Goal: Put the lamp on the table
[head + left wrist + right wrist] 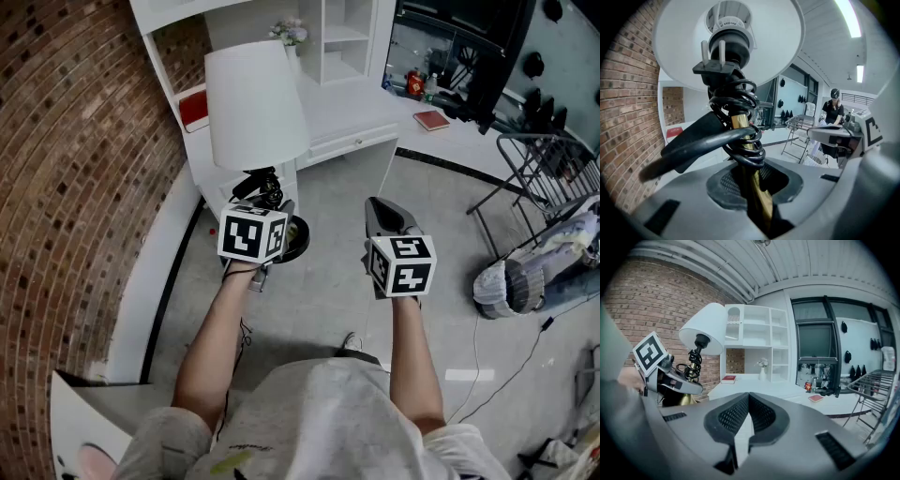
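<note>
Gripping in the left tool (757,190) the brass stem (746,161) of the white-shaded lamp (255,103), coiled black cord (740,101) wound round it, upright, seemingly off the floor. Holding the right tool (740,427) at three o'clock, pads together on nothing. Toward the white tabletop (352,117), one o'clock beyond the shade: probably carry forward, stem vertical.

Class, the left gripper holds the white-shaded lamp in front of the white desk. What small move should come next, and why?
Probably carry the white-shaded lamp with a brass stem forward over the white desk. The left gripper grips it by the stem, short of the desk, whose near top looks bare. The right gripper is shut, empty.
</note>
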The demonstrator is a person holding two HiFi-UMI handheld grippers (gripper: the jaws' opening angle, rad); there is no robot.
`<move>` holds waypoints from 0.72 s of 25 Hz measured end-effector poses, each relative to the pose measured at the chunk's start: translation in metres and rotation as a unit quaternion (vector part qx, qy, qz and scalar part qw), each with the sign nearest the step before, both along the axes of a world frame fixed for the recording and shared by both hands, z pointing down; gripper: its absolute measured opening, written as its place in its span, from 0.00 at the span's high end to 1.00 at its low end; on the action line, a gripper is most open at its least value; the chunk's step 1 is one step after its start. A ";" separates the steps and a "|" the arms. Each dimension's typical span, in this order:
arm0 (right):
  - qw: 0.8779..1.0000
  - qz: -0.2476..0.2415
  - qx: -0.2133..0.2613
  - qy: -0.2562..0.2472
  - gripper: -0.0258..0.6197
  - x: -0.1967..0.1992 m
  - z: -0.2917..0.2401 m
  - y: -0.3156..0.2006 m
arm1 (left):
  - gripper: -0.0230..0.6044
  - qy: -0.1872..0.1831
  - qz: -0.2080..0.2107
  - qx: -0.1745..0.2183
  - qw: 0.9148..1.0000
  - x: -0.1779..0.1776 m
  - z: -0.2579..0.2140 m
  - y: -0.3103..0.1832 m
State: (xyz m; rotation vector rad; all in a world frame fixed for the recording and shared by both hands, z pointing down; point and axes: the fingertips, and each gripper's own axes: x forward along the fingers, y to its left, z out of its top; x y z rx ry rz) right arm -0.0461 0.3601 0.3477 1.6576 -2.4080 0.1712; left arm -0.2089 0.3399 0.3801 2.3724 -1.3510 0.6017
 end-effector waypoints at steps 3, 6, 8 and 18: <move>1.000 0.005 0.001 -0.006 0.96 0.000 0.000 -0.002 | 0.83 0.000 0.000 -0.002 1.000 -0.001 0.000 -0.001; 1.000 0.006 -0.004 -0.004 0.96 -0.001 0.003 -0.003 | 0.83 -0.002 0.000 -0.002 1.000 -0.002 0.002 -0.002; 1.000 0.005 -0.008 -0.005 0.96 -0.001 0.006 -0.006 | 0.83 -0.004 -0.001 -0.004 1.000 -0.003 0.004 -0.003; 1.000 -0.006 -0.024 -0.017 0.96 0.007 0.019 -0.036 | 0.83 -0.012 -0.007 -0.015 1.000 0.004 0.016 -0.025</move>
